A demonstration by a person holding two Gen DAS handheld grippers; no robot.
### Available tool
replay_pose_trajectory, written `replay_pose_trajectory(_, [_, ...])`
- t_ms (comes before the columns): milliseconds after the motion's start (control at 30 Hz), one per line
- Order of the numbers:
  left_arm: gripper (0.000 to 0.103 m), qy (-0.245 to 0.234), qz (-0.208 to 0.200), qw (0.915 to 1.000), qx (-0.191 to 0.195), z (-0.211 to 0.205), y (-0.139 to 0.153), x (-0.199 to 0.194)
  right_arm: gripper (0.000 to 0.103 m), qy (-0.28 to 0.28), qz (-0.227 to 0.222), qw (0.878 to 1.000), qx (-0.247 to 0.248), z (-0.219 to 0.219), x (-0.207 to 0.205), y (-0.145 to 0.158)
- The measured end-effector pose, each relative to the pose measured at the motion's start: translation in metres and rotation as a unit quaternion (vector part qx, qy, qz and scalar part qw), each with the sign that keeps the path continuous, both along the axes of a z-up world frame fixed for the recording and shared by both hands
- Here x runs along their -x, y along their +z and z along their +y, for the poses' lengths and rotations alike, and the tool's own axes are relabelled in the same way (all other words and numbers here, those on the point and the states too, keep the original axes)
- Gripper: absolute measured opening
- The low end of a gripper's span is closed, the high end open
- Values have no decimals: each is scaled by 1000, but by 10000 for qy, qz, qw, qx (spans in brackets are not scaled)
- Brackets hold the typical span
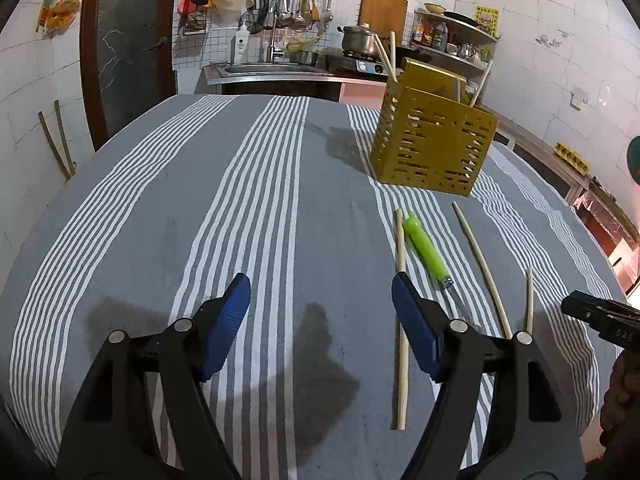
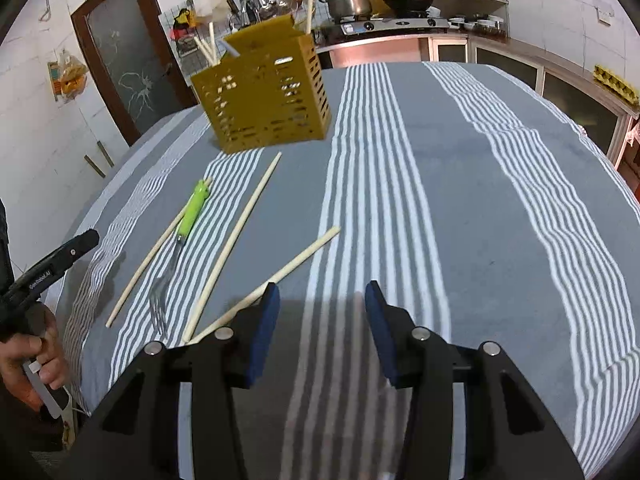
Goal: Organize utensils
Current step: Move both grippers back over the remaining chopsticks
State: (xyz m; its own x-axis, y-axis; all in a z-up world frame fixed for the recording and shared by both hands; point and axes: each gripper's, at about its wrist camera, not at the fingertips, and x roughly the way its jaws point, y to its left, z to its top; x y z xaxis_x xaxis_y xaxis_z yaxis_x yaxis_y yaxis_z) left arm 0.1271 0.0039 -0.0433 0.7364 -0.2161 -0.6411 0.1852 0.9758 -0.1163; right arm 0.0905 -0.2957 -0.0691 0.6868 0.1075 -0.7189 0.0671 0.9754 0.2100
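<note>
Looking along your left gripper point(image 1: 321, 300), you have the jaws spread wide with nothing between them, only the striped cloth point(image 1: 160, 208) over the table. Just beside the right-hand jaw lies one chopstick point(image 1: 401, 360), running under that jaw's tip, with the green-handled fork point(image 1: 426, 250) next to it and two more chopsticks point(image 1: 482, 268) further right. The yellow holder point(image 1: 432, 148) stands upright well beyond them, a few chopsticks already poking out of its top. Your right gripper's tip point(image 1: 600, 316) shows at the right edge.

From your right gripper point(image 2: 319, 300), the jaws stand released too, partly apart over bare cloth and gripping nothing. The nearest chopstick point(image 2: 288, 264) lies slantwise with its near end passing under the left-hand jaw; it is beside the jaws, not between them. Left of it lie a long chopstick point(image 2: 234, 240), the fork point(image 2: 188, 220) and another chopstick point(image 2: 148, 264) touching the fork's handle. The holder point(image 2: 264, 96) stands beyond.

So the job looks partly done: some chopsticks are in the holder, while three and the fork remain on the table.

The table is cloth-covered, with a few darker marks on it. Behind it is a tiled kitchen: sink point(image 1: 264, 70), hanging ladles, stove with a pot point(image 2: 348, 4), shelves and a dark door point(image 2: 124, 64).
</note>
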Motion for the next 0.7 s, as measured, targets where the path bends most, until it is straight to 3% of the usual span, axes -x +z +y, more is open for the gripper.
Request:
replay_pose_trajectory(500, [72,-399,193,9984,-348,-34,-9,-12,45,-26,484,9988,-20,22,-38,-14])
replay_pose_trajectory(700, [72,-477,425,9966,-512,-46,-18,-29,47,51,600,9973,421,34,-58,-21])
